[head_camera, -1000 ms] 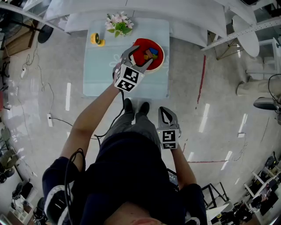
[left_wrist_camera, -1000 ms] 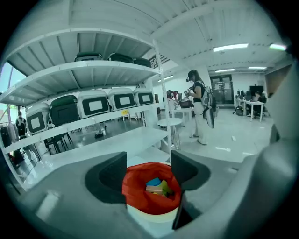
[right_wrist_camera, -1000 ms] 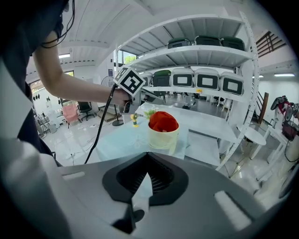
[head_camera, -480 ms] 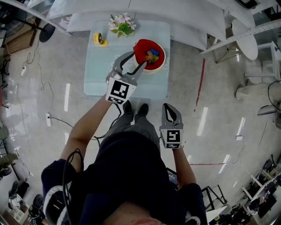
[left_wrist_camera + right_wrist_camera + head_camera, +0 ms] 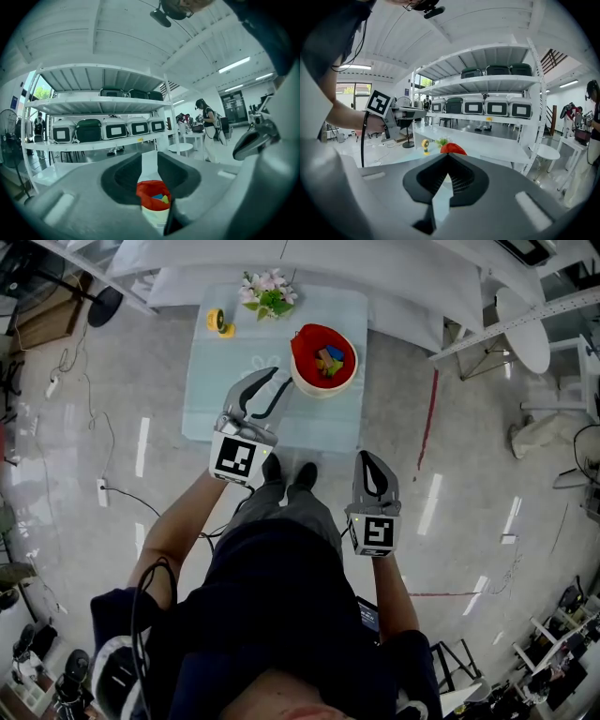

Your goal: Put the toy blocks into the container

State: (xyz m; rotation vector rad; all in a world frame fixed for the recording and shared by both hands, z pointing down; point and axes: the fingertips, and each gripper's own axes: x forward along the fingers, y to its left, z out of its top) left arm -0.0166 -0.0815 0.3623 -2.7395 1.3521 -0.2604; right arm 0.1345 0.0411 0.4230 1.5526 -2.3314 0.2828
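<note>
Nearest us, the right gripper (image 5: pixel 373 465) hangs over the bare floor (image 5: pixel 469 456) beside the person's right leg, short of the table (image 5: pixel 225 381). Its 2 jaws meet at the tips, and in the right gripper view we see nothing caught between them.

A little farther on, the left gripper (image 5: pixel 267 388) is held over the table's near edge, pointing toward the container (image 5: pixel 302 341) but clear of it. Its 2 jaws have just been closing and now stand a narrow gap apart, with nothing between them. In the left gripper view we only see the container through that gap, well beyond the tips.

The container, red inside and pale outside, stands upright on the right half of the light blue table. The toy blocks (image 5: pixel 328 360) lie inside it in a small heap of blue, yellow, green and orange pieces. We see no block on the tabletop.

Farther back, near the table's far left corner, sits a yellow round toy (image 5: pixel 221 322), and just beside it a bunch of flowers (image 5: pixel 267 294) at the far edge.

Beyond the table, both gripper views show white shelving (image 5: pixel 93 105) carrying a row of cases.
</note>
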